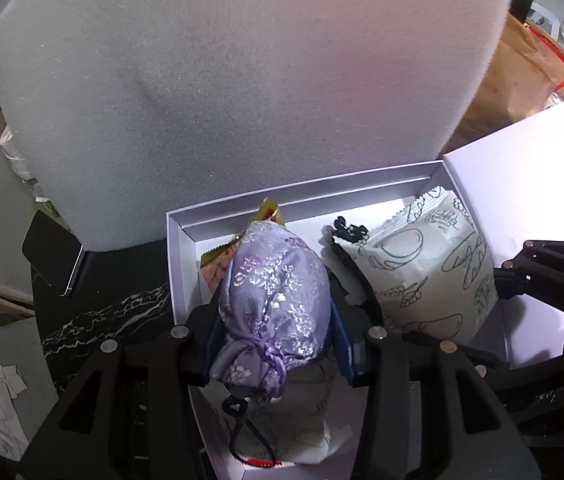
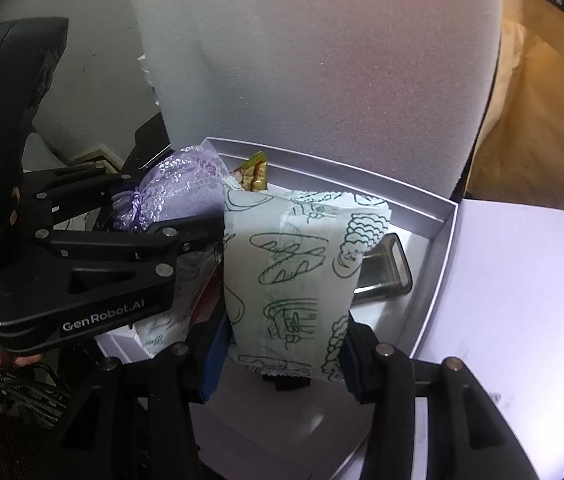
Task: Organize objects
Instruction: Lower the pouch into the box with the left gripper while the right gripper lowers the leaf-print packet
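An open white box (image 1: 180, 240) lies below both grippers. My left gripper (image 1: 278, 320) is shut on a lilac brocade drawstring pouch (image 1: 278, 284) and holds it over the box's left part. My right gripper (image 2: 282, 344) is shut on a white packet with green line drawings (image 2: 289, 264), which hangs over the box's (image 2: 437, 216) middle. In the right wrist view the pouch (image 2: 178, 188) sits to the left between the left gripper's black fingers (image 2: 122, 240). Inside the box lie a gold snack packet (image 1: 268, 212), a small black clip (image 1: 347, 230) and a silvery flat case (image 2: 385, 272).
A big white foam slab (image 1: 222, 80) stands right behind the box. The box's white lid (image 2: 521, 280) lies to the right. A dark phone (image 1: 52, 258) rests on the black marble tabletop (image 1: 102, 300) at the left. Brown paper bags (image 1: 513, 80) fill the back right.
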A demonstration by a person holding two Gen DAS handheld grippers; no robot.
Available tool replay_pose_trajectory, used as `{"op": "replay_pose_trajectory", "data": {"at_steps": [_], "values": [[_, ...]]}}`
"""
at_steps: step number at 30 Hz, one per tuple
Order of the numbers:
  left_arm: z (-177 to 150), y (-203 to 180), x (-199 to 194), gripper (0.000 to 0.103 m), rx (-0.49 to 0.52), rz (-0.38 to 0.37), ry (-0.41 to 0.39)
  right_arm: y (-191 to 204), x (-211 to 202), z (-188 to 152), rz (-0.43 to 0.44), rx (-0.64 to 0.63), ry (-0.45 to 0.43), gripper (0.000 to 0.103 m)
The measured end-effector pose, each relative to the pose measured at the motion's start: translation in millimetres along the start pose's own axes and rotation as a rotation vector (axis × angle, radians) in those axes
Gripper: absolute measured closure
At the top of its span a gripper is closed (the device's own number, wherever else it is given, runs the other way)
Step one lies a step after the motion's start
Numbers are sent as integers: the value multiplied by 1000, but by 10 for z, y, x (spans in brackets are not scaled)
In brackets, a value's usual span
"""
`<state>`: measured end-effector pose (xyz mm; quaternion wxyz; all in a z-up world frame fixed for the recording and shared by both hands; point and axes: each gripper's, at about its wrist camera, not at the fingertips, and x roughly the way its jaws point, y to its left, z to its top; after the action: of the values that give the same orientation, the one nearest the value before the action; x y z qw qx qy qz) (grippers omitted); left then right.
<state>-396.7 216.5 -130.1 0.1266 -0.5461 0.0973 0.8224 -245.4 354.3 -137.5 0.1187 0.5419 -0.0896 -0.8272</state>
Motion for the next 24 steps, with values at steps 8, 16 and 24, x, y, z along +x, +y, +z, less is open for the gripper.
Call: {"op": "replay_pose_trajectory", "data": {"at_steps": [8, 16, 24], "values": [[23, 68, 220, 60, -25, -15, 30, -35, 163, 55, -8, 6, 21, 54], [7, 115, 304, 59, -42, -30, 31, -20, 279, 53, -2, 5, 43, 53], [-5, 110, 274, 54, -34, -2, 12, -8, 242, 43, -34, -1, 33, 47]]}}
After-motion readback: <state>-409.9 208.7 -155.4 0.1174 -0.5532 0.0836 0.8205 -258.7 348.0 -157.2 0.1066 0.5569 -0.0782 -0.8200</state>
